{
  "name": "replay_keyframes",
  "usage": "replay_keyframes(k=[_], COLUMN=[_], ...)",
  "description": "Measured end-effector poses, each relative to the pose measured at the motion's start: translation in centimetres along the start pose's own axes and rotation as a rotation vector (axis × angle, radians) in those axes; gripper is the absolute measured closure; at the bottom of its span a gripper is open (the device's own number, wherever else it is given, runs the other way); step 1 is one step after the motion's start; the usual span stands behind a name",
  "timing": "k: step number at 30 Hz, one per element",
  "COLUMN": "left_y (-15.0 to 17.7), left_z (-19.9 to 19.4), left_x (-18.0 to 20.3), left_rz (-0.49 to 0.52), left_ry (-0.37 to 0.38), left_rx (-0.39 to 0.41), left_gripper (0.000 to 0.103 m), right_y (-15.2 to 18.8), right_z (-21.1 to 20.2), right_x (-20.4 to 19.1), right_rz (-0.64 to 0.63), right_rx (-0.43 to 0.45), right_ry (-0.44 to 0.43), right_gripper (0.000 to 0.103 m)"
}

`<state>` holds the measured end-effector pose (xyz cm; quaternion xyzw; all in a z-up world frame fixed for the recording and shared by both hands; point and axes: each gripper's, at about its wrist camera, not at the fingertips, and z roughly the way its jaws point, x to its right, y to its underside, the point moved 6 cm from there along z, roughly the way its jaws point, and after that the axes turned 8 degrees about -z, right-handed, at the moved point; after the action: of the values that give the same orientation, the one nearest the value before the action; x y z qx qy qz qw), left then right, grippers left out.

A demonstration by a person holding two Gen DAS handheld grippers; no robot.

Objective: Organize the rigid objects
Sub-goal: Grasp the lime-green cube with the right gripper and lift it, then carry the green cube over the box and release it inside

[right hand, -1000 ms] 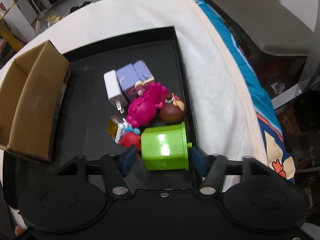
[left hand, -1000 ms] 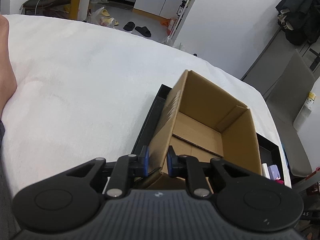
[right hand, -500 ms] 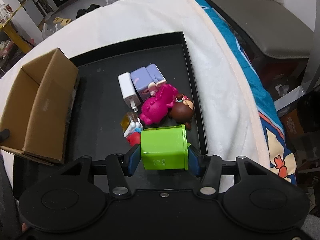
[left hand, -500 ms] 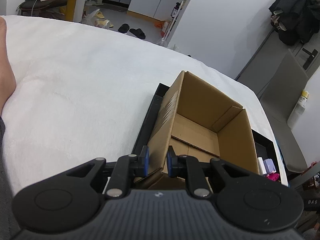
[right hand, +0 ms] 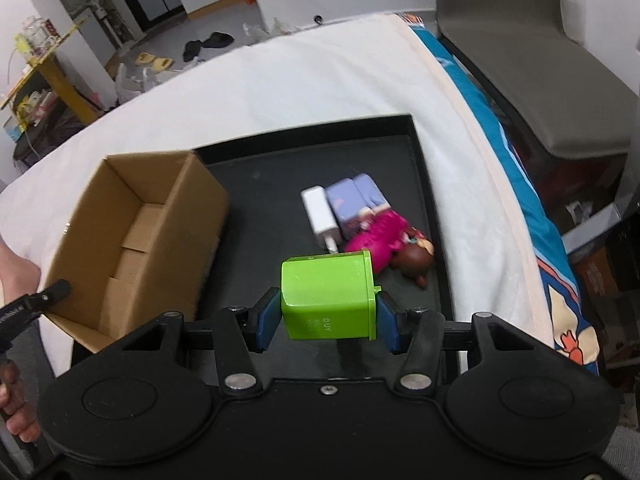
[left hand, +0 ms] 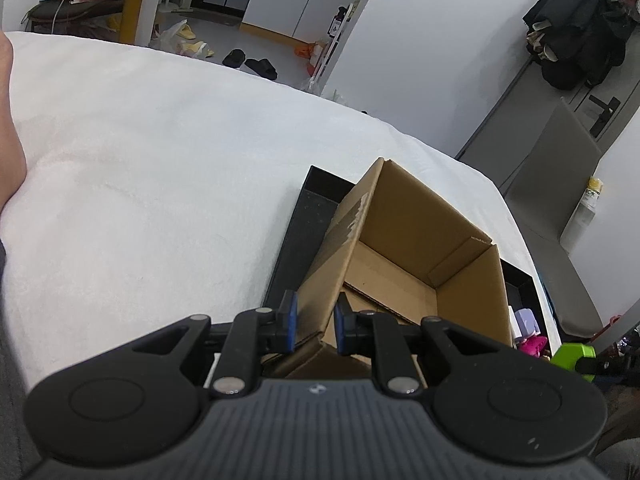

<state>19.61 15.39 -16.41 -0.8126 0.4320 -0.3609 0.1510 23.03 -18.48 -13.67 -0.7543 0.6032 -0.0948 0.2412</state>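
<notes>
Right tongs (right hand: 327,322) grasp green block (right hand: 328,294); left tongs (left hand: 313,322) apparently pinch box wall (left hand: 320,276), left view only

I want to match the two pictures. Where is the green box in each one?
Left wrist view: the green box peeks in at the far right edge, low down, mostly hidden.
Right wrist view: the green box sits in the lower middle, clamped in the right gripper.
Shared landmark: the open cardboard box on the black tray.

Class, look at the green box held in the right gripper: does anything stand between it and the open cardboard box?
Nothing visible does. Between the green box and the cardboard box lies only bare black tray; the toys sit on the other side.
</notes>
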Motion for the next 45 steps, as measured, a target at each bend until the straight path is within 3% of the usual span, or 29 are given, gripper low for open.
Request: replay_keyframes(k=[22,45], left_y=[0.6,1.4], left_z=[0.0,0.1], left_x=[-0.3,0.0], left_rz=[-0.068,-0.080], left_ry=[0.037,0.050], left_rx=[-0.039,-0.073], left_gripper=[0.085,0.084], right_y=[-5.0,-6.3], right_z=[-2.2,2.3], right_x=[-9.2,-16.8], right_rz=[-0.103,-0.172], right_rx=[0.087,0.051], right_ry=[-0.078,-0.113], right_gripper=[0.054,0.054])
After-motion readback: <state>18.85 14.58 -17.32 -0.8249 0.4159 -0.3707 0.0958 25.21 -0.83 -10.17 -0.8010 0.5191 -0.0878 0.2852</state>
